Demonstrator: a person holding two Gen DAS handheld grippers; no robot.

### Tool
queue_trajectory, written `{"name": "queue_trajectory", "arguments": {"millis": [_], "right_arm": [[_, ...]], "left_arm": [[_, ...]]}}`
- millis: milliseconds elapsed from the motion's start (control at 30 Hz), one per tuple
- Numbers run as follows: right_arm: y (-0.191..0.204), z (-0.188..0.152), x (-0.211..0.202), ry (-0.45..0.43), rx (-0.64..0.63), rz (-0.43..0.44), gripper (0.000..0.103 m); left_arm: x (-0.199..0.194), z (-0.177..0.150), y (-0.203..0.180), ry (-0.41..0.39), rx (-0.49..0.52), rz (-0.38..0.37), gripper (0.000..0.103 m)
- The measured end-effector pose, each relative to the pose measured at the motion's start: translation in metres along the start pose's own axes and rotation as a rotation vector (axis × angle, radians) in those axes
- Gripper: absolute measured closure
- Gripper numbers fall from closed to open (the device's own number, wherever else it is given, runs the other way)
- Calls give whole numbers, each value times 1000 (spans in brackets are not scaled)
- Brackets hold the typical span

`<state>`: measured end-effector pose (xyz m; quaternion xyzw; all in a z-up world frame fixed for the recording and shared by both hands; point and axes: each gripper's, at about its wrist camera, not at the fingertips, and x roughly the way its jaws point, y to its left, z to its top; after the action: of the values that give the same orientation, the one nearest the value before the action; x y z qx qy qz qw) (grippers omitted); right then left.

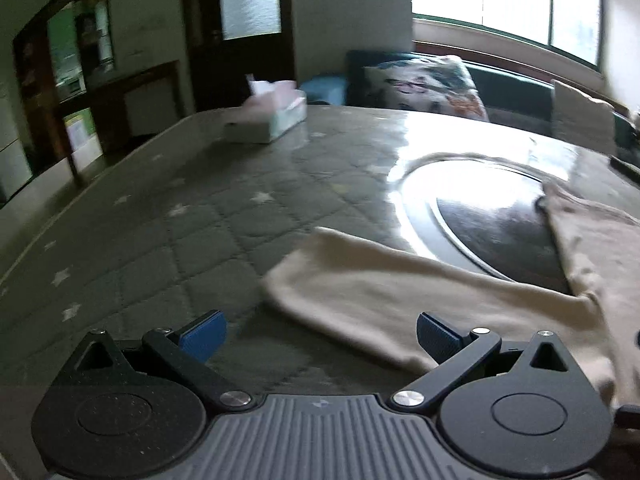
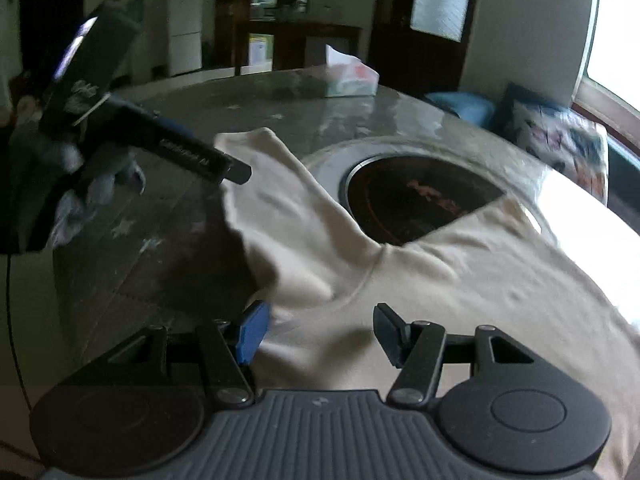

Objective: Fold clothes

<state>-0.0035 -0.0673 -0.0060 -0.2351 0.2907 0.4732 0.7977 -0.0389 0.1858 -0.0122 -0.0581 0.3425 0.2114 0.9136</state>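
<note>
Lying flat on the quilted surface [image 1: 168, 216], the cream shirt [image 1: 400, 300] stretches its sleeve [image 1: 320, 264] out to the left, long axis running left to right, with the body of the shirt off to the right. The left hand-held gripper [image 1: 320, 336] hovers at the near edge of that sleeve, jaws spread wide and holding nothing; its right pad [image 1: 438, 338] hangs over the cloth while the left one sits over bare quilt. So the sleeve lies just ahead and slightly right of the left hand, which looks the nearer one for folding it inward.

The right hand-held gripper [image 2: 318, 334] hangs above the shoulder seam [image 2: 372, 272], jaws about half open and empty, cloth beneath but not pinched.

Only the right view shows the left tool [image 2: 192, 152] from outside, poised over the sleeve [image 2: 276, 184], and the shirt's body [image 2: 480, 280]. Only the left view shows the sleeve's cuff end clearly
</note>
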Motion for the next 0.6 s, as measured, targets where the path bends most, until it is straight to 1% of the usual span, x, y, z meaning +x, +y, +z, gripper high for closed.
{"name": "queue_trajectory", "arguments": {"millis": [133,200,267,433,500,600], "right_arm": [[-8,8,-2,-33,55,-16,43],[-12,9,0,-37,79,-40,43],[-13,8,7,-16,93,-51,43],[-1,2,8,-10,51,-25,43],[0,3,5,-19,50,-18,43],[-1,4,0,-28,53,-21,43]], "left_arm": [[2,4,10,-13,-24,29,0],[5,5,13,-11,-38,39,0],[9,5,15,-9,-44,42,0],[18,6,22,-5,-64,41,0],[22,8,24,-2,-71,39,2],[25,9,28,1,-91,24,11]]}}
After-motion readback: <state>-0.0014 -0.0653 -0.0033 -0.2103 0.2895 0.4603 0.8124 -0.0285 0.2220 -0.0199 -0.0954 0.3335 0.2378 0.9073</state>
